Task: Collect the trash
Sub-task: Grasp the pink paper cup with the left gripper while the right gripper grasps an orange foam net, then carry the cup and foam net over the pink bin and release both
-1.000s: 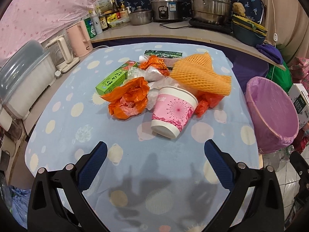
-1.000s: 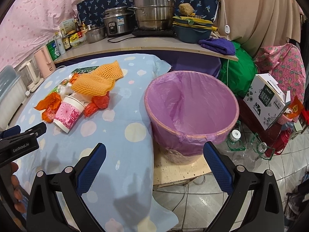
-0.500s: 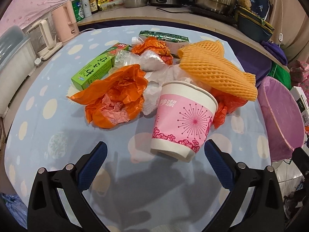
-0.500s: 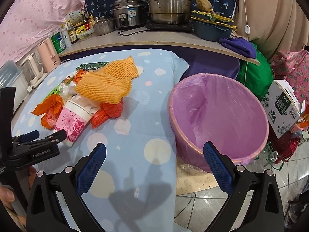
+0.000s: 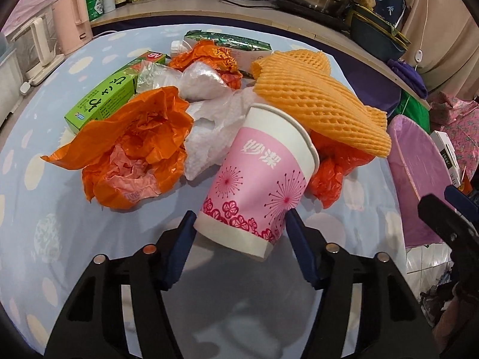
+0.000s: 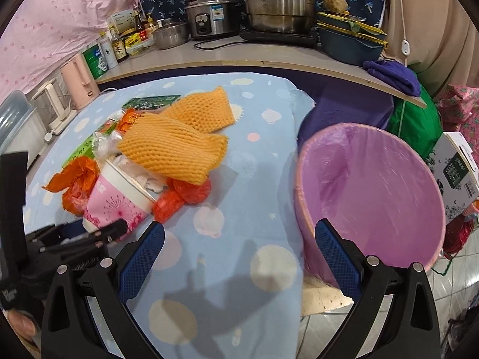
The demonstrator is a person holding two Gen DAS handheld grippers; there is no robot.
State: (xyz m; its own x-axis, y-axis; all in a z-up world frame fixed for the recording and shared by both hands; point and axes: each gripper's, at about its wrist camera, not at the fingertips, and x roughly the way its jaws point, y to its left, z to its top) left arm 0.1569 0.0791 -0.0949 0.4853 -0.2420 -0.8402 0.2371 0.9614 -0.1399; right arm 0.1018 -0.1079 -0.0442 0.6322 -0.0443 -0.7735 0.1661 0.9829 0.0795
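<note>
A pink paper cup (image 5: 263, 173) leans tilted against a heap of trash on the blue spotted tablecloth (image 5: 45, 179). My left gripper (image 5: 239, 221) is closing, and its blue pads touch both sides of the cup's base. The heap holds an orange foam net (image 5: 314, 104), a crumpled orange bag (image 5: 134, 149), a green box (image 5: 101, 101) and white plastic (image 5: 209, 140). My right gripper (image 6: 239, 230) is open and holds nothing, low over the table's right edge beside the purple-lined bin (image 6: 374, 191). The right wrist view also shows the cup (image 6: 116, 200) and the left gripper (image 6: 98, 236).
The bin stands on the floor off the table's right edge. Behind the table a counter (image 6: 269, 56) carries steel pots, a rice cooker, bottles and a pink kettle (image 6: 80, 80). A printed box (image 6: 458, 170) and bottles sit on the floor to the right.
My left gripper came down and forward to the cup, and its jaws narrowed onto the cup's base. My right gripper shifted left, so the bin now lies further right in its view.
</note>
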